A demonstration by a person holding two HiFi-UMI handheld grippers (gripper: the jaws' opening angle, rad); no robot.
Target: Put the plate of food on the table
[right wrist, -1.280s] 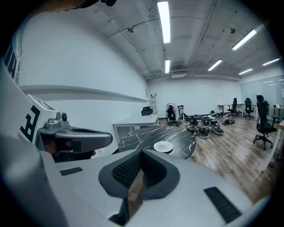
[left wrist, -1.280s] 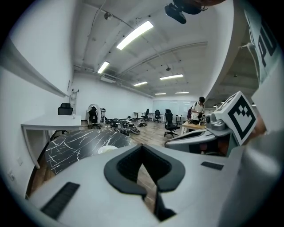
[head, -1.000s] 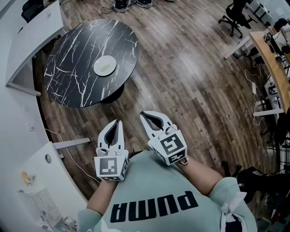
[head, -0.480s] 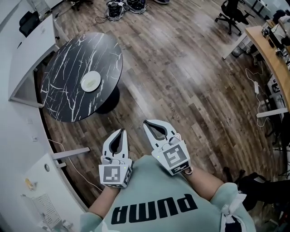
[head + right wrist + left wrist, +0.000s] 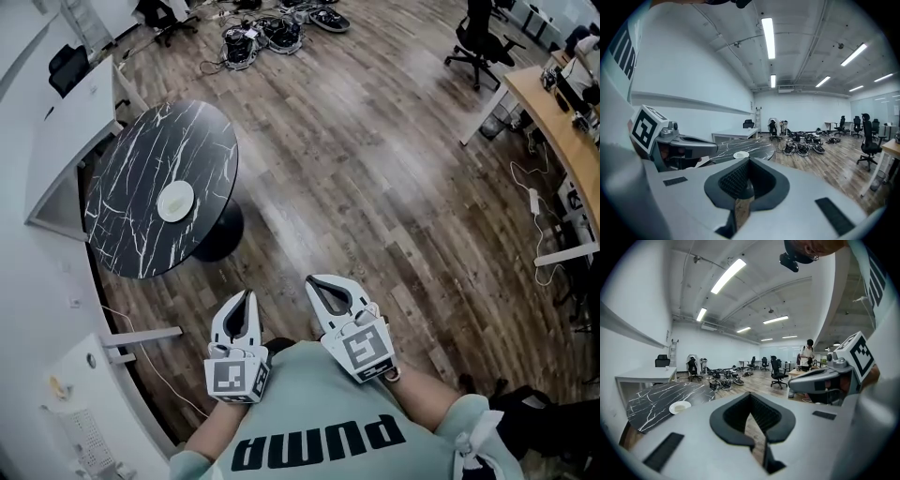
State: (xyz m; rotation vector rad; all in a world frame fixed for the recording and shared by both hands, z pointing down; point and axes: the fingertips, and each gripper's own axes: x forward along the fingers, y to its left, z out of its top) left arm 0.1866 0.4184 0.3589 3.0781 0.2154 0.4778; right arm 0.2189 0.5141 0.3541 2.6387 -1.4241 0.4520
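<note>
Clenched tip to tip on the left gripper, jaws empty, only a thin slit of floor visible behind the pads in the left gripper view. Same on the right gripper: jaws shut on nothing, wood grain showing through the narrow gap in the right gripper view. Held side by side, near each other but apart, close in front of the green sweatshirt, both pointing forward over the wooden floor, each marker cube toward the body.

Well ahead and to the left, clear of both grippers: the plate of food, resting flat near the middle of the round black marble table. Seen small beyond the jaws in both gripper views too, plate on table, and plate on table.

Beside the table, on the left, a white desk. Farther back, a heap of cables and gear on the floor, 1 office chair, and a wooden desk along the right edge.
</note>
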